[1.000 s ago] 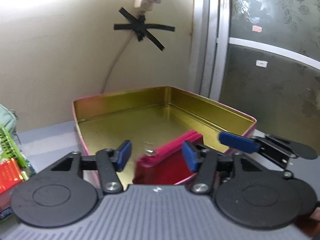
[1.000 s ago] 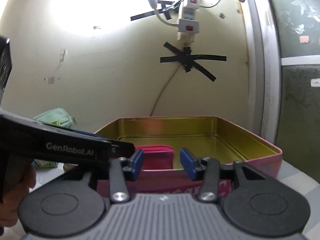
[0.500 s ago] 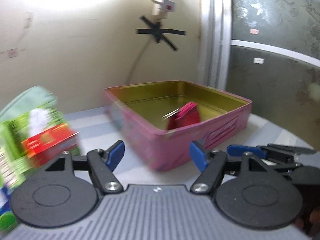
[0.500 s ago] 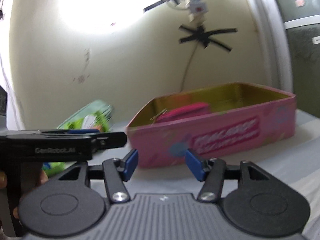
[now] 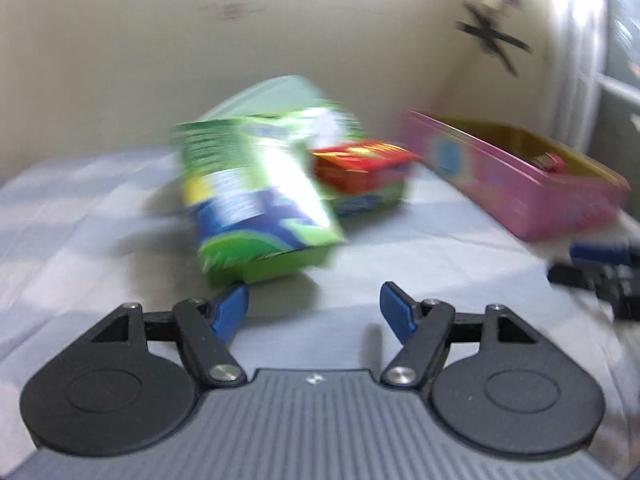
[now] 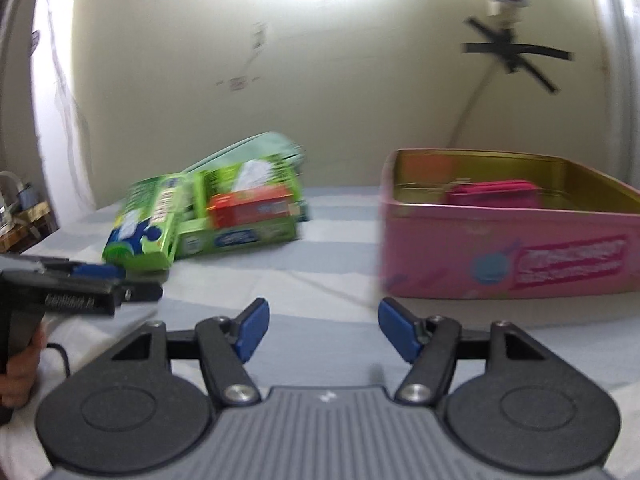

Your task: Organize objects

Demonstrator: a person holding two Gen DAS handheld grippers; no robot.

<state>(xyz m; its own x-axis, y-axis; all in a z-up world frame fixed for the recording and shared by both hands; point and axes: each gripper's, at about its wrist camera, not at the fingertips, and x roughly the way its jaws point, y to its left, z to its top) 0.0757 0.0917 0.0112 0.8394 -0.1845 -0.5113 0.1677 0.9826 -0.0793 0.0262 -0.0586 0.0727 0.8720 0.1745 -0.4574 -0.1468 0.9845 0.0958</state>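
With nothing between its parted jaws, the left gripper should straddle the green carton just ahead before clamping, while the right gripper, jaws just widened and equally empty, waits clear.

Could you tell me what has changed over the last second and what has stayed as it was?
Both grippers drew back from the pink tin and swung toward the green boxes. The left gripper, whose jaws flanked the red pouch, left it in the tin. Both the left and the right gripper have just been opening, empty. Tin and boxes kept their places.
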